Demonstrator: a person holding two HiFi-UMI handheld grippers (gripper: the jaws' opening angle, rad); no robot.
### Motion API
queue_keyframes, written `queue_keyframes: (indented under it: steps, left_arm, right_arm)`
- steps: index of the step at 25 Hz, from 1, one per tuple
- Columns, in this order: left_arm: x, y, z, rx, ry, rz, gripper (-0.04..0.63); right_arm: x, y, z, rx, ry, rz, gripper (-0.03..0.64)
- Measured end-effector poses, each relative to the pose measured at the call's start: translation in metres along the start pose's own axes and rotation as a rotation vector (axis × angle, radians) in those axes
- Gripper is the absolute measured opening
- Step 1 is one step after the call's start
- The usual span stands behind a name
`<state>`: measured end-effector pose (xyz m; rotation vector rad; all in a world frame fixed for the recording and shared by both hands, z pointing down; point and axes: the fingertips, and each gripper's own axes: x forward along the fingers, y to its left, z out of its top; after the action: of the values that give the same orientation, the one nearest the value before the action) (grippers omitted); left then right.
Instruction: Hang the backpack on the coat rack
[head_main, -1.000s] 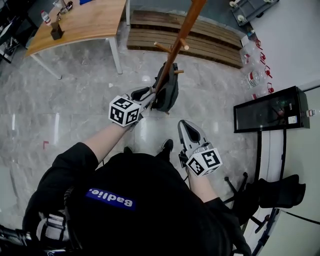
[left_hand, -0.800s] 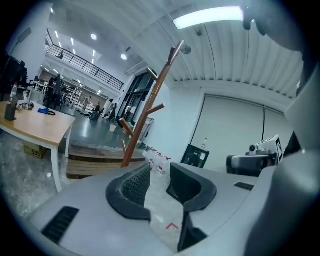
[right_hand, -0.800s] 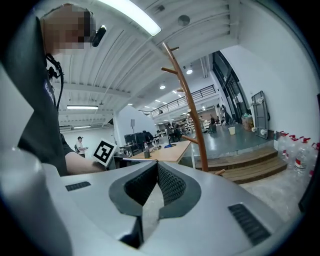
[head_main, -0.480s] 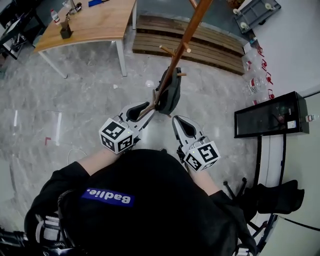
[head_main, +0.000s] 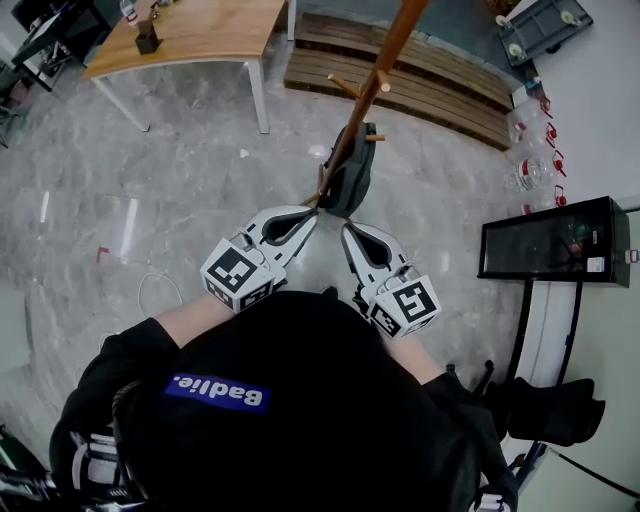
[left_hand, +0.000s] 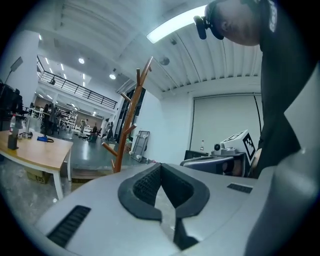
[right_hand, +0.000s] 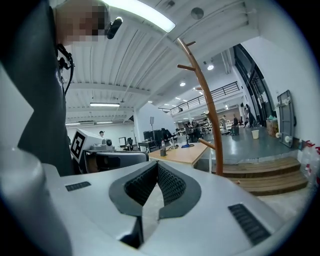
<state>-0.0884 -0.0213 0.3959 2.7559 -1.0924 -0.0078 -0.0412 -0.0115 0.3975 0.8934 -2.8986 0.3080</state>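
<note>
**Backpack hanging on the rack, both grippers closed and empty**

You are standing on a pale marbled floor (head_main: 180, 170), looking steeply down past your dark top. A light wooden table (head_main: 200, 30) is standing at the upper left, and low slatted wooden steps (head_main: 420, 75) are running behind the rack.

The coat rack (head_main: 365, 105), a reddish-brown wooden pole with short pegs, is rising just in front of you. The backpack (head_main: 352, 180) is hanging on it, low on the pole and pressed close against it, with its top up at one of the short lower pegs. From above it is showing as a slim, dark grey-black bag, narrow and hanging straight, clear of the floor.

You are holding the left gripper (head_main: 312, 212) with its tip just beside the pole and the bag's lower edge, and the right gripper (head_main: 347, 232) close beside it, below the bag. In each gripper view the ribbed pads are meeting at their tips with nothing between them, so neither gripper is gripping the backpack.
</note>
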Motion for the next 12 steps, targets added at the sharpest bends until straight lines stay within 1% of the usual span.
queue_keyframes:
  steps: [6,12]
  left_arm:
    - [0.010,-0.006,-0.003,-0.014,0.014,-0.022,0.009]
    - [0.018,-0.010,-0.006,-0.008,0.022,-0.031,0.009]
  right_arm:
    - [-0.002,-0.004,-0.002,-0.004,0.001,0.016,0.008]
    - [-0.006,-0.005,-0.005,-0.011,0.005,0.025,0.006]
